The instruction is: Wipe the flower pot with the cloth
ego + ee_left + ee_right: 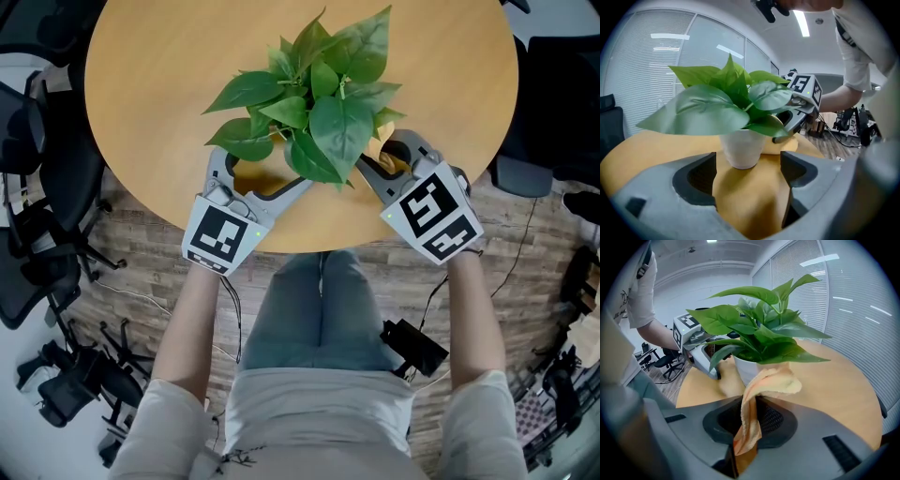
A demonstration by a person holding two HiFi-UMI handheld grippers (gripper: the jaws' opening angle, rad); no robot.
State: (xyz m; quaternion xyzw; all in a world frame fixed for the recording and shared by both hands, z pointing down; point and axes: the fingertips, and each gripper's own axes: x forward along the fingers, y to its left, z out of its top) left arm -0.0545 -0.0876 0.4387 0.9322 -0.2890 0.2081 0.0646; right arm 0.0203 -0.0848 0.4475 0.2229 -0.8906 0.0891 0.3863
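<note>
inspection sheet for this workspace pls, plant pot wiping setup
surface: round wooden table, bare wood showing
job's things: white flower pot with leafy plant, upright near the table's near edge; orange cloth hanging toward the pot
clutter: nothing seen
grippers: left gripper open, pot ahead of its jaws, not gripped; right gripper shut on the cloth
cables: thin cables beside the person's legs and across the floor
surroundings: wood-plank floor, black office chairs, window blinds

Upright white flower pot (742, 149), orange cloth (772, 381) beside
</note>
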